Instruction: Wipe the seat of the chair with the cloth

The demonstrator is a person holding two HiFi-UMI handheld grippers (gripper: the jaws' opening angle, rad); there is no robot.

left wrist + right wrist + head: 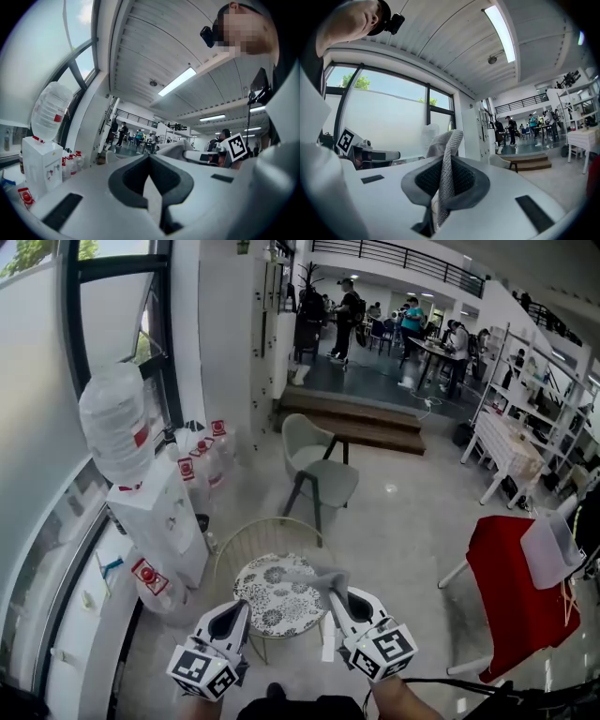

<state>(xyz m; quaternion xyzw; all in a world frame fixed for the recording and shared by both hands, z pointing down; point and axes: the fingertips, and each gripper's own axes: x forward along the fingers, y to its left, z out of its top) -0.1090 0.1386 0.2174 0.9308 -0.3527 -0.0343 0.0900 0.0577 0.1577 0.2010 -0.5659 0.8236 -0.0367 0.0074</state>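
A pale green chair [320, 471] stands out on the floor, well beyond both grippers. My right gripper [341, 600] is shut on a grey knitted cloth [327, 578], which sticks up in a fold from between its jaws over the round table. In the right gripper view the cloth [446, 157] fills the gap of that gripper [440, 165], and the chair [497, 161] shows small behind it. My left gripper [231, 619] is held beside it at the left, shut with nothing in it [150, 160].
A small round table [255, 576] with a patterned top and wire frame stands right under the grippers. A water dispenser [155, 512] with spare bottles lines the left wall. A red-covered table [516, 596] is at the right. Wooden steps [361, 423] lie beyond the chair.
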